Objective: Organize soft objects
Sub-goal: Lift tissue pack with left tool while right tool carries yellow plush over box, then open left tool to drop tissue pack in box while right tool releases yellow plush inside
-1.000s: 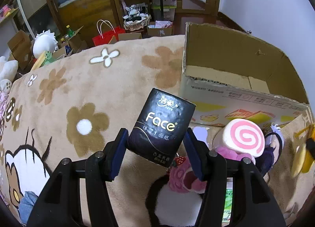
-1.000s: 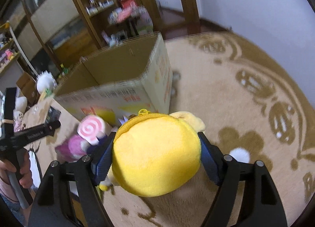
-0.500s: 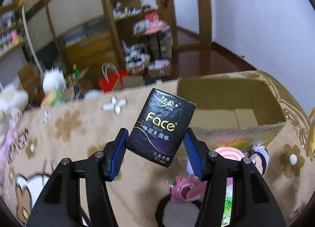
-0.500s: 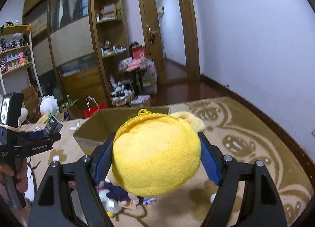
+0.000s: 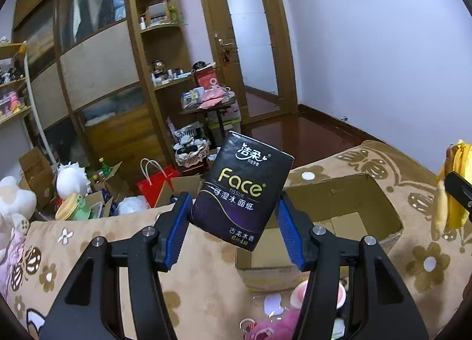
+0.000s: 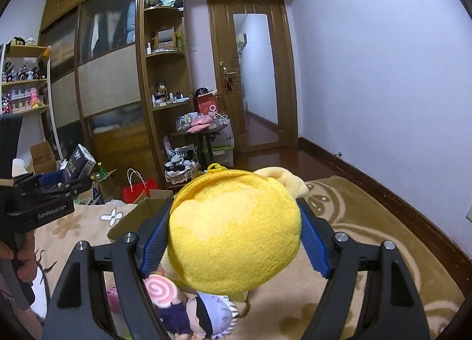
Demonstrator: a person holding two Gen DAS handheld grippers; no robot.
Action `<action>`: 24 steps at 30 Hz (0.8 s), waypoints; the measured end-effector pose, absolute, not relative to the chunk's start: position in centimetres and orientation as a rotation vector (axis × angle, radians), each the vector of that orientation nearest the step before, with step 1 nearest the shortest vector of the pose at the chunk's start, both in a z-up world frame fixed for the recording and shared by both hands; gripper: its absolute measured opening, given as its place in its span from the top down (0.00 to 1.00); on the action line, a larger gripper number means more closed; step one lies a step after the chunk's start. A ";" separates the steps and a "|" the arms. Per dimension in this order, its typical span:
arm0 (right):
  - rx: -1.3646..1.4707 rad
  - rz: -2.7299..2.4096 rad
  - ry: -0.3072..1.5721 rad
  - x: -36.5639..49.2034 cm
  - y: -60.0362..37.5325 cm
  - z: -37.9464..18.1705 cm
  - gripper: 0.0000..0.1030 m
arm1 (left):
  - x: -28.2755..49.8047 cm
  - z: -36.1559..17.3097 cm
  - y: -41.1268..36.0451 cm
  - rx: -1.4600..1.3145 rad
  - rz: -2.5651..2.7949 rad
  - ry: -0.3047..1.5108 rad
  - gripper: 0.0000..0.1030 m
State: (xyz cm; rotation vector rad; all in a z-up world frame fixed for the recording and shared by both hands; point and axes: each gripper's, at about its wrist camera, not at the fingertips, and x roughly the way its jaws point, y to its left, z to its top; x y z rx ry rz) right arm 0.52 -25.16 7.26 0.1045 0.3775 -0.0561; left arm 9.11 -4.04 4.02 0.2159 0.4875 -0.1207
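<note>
— At the far left of the left wrist view, what do we record?

— We record a white plush toy and a red paper carrier bag on the cluttered floor beyond the tan flower-patterned fleece blanket. Moving right, the left gripper has its blue-padded fingers clamped on a black plastic-wrapped tissue pack printed "Face", held tilted in the air, above the blanket.

— And to the right of that?

— We note an open brown cardboard box resting on the blanket, just behind and right of the pack; its flaps are up and we see bare cardboard on the floor of it. Below the gripper lie a pink-and-white swirl plush and a pink plush, outside the box. At the right edge we see part of a yellow toy.

— In the right wrist view?

— Left to right: the left gripper again, holding the pack; then the right gripper, its blue pads pressed into both sides of a round yellow plush pouch with a zip, held up off the blanket. Beneath it lies a doll with pale lilac hair beside the swirl plush.
</note>
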 end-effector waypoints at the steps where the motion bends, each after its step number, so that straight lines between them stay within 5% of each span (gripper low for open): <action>1: 0.104 -0.052 0.377 0.9 -25.0 7.2 0.20 | 9.4 3.9 -4.1 0.215 -0.121 0.489 0.45; 24: 0.086 0.004 0.464 8.4 -23.3 3.2 0.19 | 14.0 -2.2 -4.7 0.196 -0.186 0.640 0.45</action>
